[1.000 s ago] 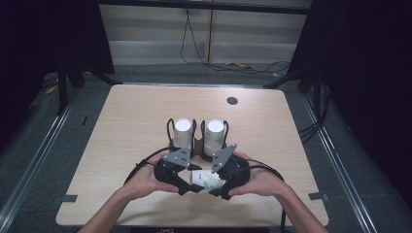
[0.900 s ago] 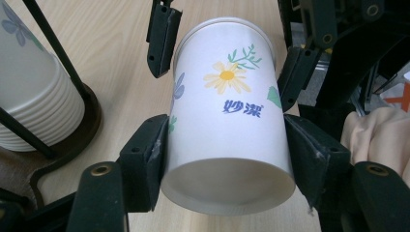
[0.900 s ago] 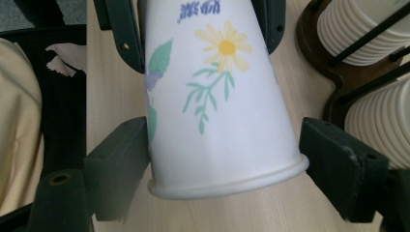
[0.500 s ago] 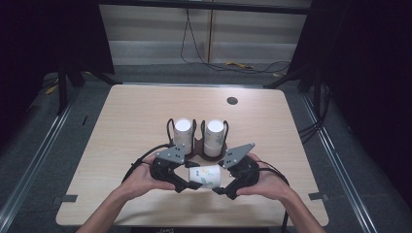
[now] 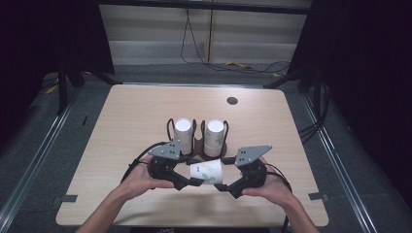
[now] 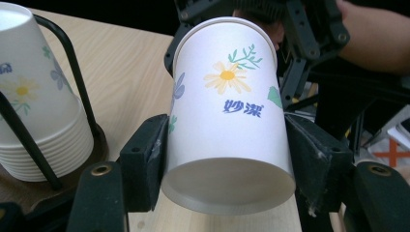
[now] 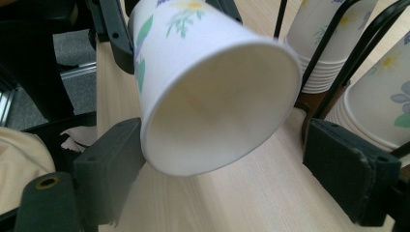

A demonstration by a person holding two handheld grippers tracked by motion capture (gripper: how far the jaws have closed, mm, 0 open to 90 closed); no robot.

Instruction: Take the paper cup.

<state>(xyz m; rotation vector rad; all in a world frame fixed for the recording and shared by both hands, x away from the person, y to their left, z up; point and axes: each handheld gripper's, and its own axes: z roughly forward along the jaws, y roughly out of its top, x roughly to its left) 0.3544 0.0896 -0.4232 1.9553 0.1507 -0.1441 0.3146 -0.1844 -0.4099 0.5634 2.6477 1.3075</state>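
I have one paper cup (image 5: 207, 171) lying on its side, held off the counter (image 5: 126, 116) between the two grippers, just in front of the wire cup holder (image 5: 197, 144). Left gripper (image 6: 227, 159): jaws closed onto the cup's sides near its base, pads pressed against the wall. Right gripper (image 7: 241, 159): jaws wide apart around the open mouth; the left pad looks to be at the rim, the right pad stands clear, so no grip there.

Progress, as I judge it: a single cup is out of the holder and separated. Two stacks remain upside down in the holder, left stack (image 5: 183, 131) and right stack (image 5: 214, 135). Left to do: probably passing the cup across or setting it down; neither is done yet.

Hard to make out: in the high view the hands and gripper bodies cover the jaw contact. Whether the right gripper's left pad touches the rim, I cannot tell. The cup's far side is hidden. Stack counts unreadable.
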